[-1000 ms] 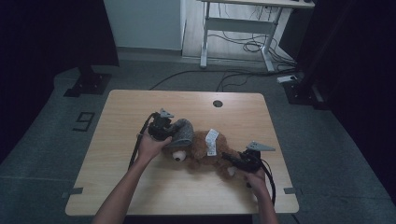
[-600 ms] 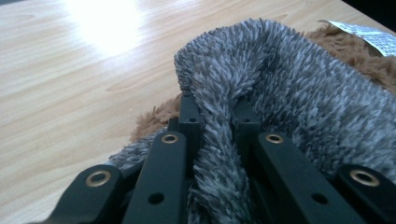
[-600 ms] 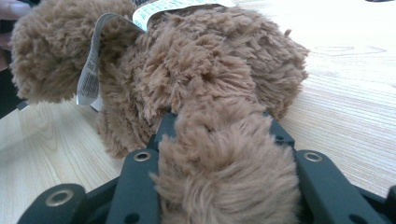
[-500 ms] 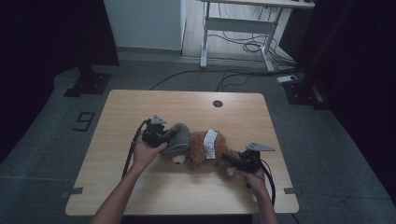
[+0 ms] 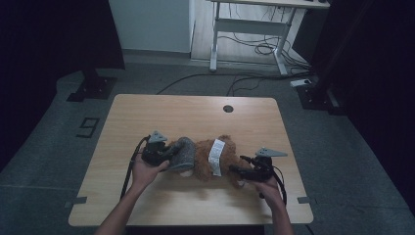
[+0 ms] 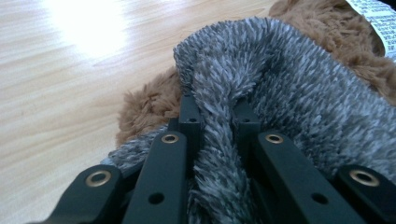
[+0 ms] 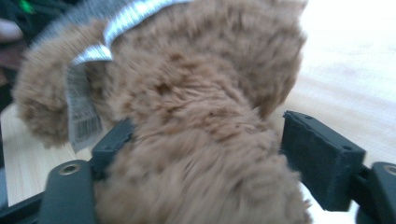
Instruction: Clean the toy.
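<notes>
A brown plush toy (image 5: pixel 200 166) lies on its side on the wooden table (image 5: pixel 195 115), with a white label (image 5: pixel 215 156) around its middle. A grey fuzzy cloth (image 5: pixel 184 152) covers its left end. My left gripper (image 5: pixel 172 154) is shut on a fold of that cloth; in the left gripper view the grey pile (image 6: pixel 289 93) is pinched between the jaws of the left gripper (image 6: pixel 217 114), with brown fur (image 6: pixel 144 100) beneath. My right gripper (image 5: pixel 238 171) clamps the toy's right end; in the right gripper view the fur (image 7: pixel 196 116) fills the gap of the right gripper (image 7: pixel 201 144), next to the label (image 7: pixel 84 116).
The table has a round cable hole (image 5: pixel 228 108) near its far edge. Beyond the table stands a white desk frame (image 5: pixel 244 34) with cables on the floor. Black stand bases (image 5: pixel 93 85) sit on the floor at the left and right.
My left gripper has moved left and toward the person with the grey cloth, which now sits over the toy's left end. The right gripper has hardly moved.
</notes>
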Motion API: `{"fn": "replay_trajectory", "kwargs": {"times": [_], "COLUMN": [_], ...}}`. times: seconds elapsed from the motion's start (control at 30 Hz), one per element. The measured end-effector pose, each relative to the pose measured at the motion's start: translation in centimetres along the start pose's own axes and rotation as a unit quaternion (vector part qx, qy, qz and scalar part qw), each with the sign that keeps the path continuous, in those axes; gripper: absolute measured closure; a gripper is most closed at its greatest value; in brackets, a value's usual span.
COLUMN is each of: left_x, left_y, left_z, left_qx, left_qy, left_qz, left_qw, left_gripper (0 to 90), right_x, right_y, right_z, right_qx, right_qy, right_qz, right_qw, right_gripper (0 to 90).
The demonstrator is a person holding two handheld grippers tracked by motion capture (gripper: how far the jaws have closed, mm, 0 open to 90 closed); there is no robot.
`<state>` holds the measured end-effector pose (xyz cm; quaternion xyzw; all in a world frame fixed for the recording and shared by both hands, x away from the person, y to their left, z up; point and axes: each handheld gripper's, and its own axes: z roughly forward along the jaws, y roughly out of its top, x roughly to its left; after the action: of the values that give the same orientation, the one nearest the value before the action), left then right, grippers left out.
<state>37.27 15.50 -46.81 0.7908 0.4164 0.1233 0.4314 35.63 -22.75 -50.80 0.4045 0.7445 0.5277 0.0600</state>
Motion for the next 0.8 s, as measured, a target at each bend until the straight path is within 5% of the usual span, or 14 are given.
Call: {"fn": "replay_trajectory", "kwargs": {"times": [0.13,0.23,0.37,0.8], "left_x": [-0.1,-0.3,-0.4,-1.8], "left_y": [-1.2,-2.0,-3.3,-5.3], "left_z": [-0.8,-1.4,-2.1,-2.9], "left_qx": [-0.009,-0.015,-0.019,-0.028], "left_qy": [-0.013,-0.019,-0.031,-0.058], "left_qz": [-0.007,-0.008,-0.015,-0.016], "left_qw": [0.9998,0.9997,0.9992,0.9978], "left_gripper": [78.6,78.6,78.6,78.6], "right_x": [0.3,0.6,1.2,2.1], "right_y": [-0.7,-1.2,-1.3,0.2], "right_z": [1.3,1.8,1.4,-1.6], "right_qx": [0.052,0.062,0.065,0.037], "right_qy": [-0.001,-0.004,-0.004,0.024], "right_qz": [-0.007,-0.019,-0.042,-0.049], "right_qw": [0.9986,0.9979,0.997,0.9978], "right_gripper": [20.3,26.0,30.7,24.8]}}
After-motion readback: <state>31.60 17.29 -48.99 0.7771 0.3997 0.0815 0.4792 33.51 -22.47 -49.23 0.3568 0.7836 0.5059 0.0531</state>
